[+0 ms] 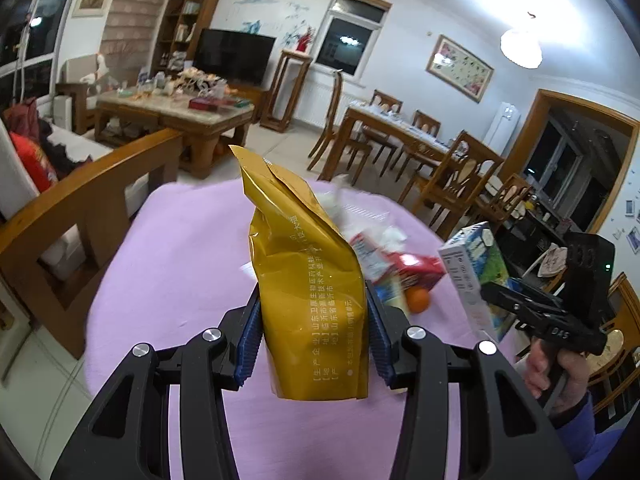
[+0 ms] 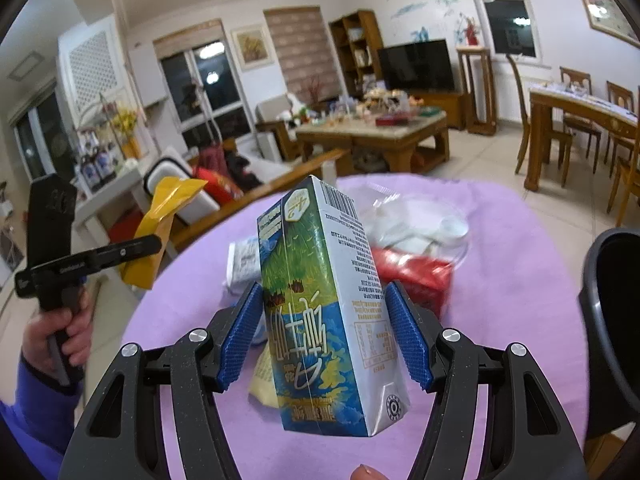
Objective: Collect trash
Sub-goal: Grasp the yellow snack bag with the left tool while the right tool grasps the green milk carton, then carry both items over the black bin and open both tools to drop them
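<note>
My left gripper (image 1: 314, 328) is shut on a gold foil bag (image 1: 304, 280) and holds it above the purple-covered table (image 1: 180, 264). My right gripper (image 2: 328, 332) is shut on a blue-green milk carton (image 2: 320, 312), held upright above the same table (image 2: 512, 264). The carton also shows in the left wrist view (image 1: 476, 272), at the right; the gold bag shows in the right wrist view (image 2: 160, 224), at the left. On the table lie a red carton (image 1: 416, 268), an orange (image 1: 418, 300), clear plastic wrap (image 2: 420, 220) and other wrappers.
A dark bin (image 2: 612, 320) stands at the table's right edge. A wooden sofa arm (image 1: 80, 216) is left of the table. A coffee table (image 1: 176, 112), TV (image 1: 236, 56) and dining set (image 1: 420, 140) stand farther back.
</note>
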A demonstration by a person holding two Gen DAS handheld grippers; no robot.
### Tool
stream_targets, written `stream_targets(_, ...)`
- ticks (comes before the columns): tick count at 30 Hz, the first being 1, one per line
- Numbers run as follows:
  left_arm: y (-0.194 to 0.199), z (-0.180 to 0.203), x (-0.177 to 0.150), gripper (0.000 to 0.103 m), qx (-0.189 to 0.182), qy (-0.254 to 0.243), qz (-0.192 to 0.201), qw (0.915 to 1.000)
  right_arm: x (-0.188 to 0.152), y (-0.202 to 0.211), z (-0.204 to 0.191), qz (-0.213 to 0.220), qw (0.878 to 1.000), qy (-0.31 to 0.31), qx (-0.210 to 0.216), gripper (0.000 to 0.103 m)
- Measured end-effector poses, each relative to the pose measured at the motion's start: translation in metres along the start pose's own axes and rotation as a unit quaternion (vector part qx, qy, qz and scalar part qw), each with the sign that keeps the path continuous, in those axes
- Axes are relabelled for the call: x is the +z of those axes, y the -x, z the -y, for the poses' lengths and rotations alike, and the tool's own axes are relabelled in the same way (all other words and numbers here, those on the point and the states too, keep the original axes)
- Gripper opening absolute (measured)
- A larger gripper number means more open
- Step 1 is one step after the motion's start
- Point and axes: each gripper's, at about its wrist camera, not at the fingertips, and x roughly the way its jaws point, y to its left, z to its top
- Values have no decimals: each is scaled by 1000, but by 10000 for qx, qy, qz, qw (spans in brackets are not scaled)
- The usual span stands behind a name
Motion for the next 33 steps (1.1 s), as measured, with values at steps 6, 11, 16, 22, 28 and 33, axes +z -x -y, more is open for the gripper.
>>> stream_targets(6,-37,79,17,46,-476,-395,-51,9981,8,60,62,562,9967,-429,-400,64)
stream_targets(11,-103,165,20,46,-1174,-754,-349,9896,1,116,148,957,9810,-1067,-1306,64)
stream_targets(16,-179,246,19,46,-1749,-1044,-876,9751,-21,140,230,858,9631,-1680,-1917,64)
stream_targets(22,-260,310,5,46,-1977,-1210,-1478,9615,-49,136,289,547,9562,-2027,-2041,64)
stream_targets(28,-302,324,-5,46,-1783,-1194,-1799,9600,-63,121,313,416,9561,-2095,-2005,64)
stream_targets(33,-310,329,-17,49,-1527,-1262,-1923,9611,-66,107,328,318,9569,-2087,-1993,64)
